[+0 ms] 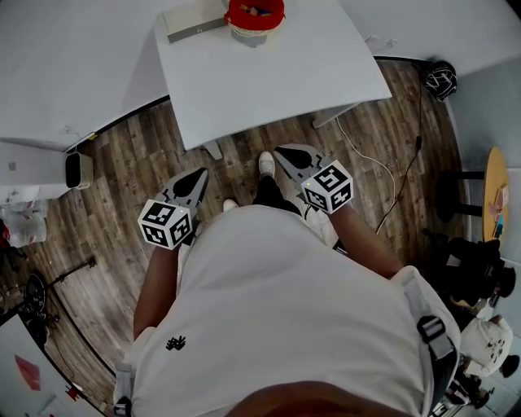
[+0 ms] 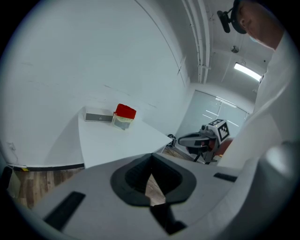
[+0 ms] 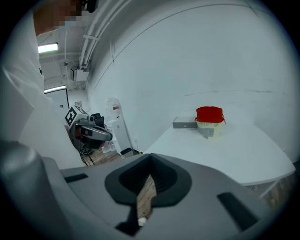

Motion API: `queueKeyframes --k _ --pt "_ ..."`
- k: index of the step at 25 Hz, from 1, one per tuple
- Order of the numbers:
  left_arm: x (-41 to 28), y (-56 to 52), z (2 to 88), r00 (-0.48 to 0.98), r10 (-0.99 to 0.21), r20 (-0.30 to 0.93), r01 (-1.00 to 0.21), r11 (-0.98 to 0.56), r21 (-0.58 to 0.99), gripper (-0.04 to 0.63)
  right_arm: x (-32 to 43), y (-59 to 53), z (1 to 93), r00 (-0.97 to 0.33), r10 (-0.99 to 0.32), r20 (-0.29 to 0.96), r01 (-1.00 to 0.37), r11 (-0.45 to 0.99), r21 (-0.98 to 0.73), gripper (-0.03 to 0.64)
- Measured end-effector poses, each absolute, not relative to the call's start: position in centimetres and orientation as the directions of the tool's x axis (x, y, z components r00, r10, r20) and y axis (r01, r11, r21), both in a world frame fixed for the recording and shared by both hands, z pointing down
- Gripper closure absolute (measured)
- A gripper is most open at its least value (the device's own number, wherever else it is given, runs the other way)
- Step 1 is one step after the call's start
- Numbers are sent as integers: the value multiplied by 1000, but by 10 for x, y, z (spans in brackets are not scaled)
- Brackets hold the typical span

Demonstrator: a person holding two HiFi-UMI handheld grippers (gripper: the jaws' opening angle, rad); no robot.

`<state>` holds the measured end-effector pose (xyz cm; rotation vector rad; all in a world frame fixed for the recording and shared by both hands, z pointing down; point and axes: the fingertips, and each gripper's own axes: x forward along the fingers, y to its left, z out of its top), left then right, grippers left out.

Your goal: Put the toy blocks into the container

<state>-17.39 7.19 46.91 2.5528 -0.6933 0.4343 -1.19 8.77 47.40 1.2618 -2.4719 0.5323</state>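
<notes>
At far edge of bench [image 1: 269, 81], container [image 1: 255, 16] beside grey box [image 1: 194, 24], well ahead of both grippers. Left gripper [image 1: 194, 177] and right gripper [image 1: 297, 155] pressed together, empty; right looks slightly nearer.

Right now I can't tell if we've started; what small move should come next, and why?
Probably step toward the table: the left gripper and right gripper are shut, empty, short of its edge; the red container sits at its far side.

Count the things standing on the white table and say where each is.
2. A red container sits at the table's far edge; a flat grey box lies just left of it. Smaller things inside the container may be hidden.
</notes>
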Motion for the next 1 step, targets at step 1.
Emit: queueKeyframes --k 1 --pt "-175 72 470 823 -395 409 -539 -769 344 589 -13 88 475 -563 -702 436 -820 543 -184 612"
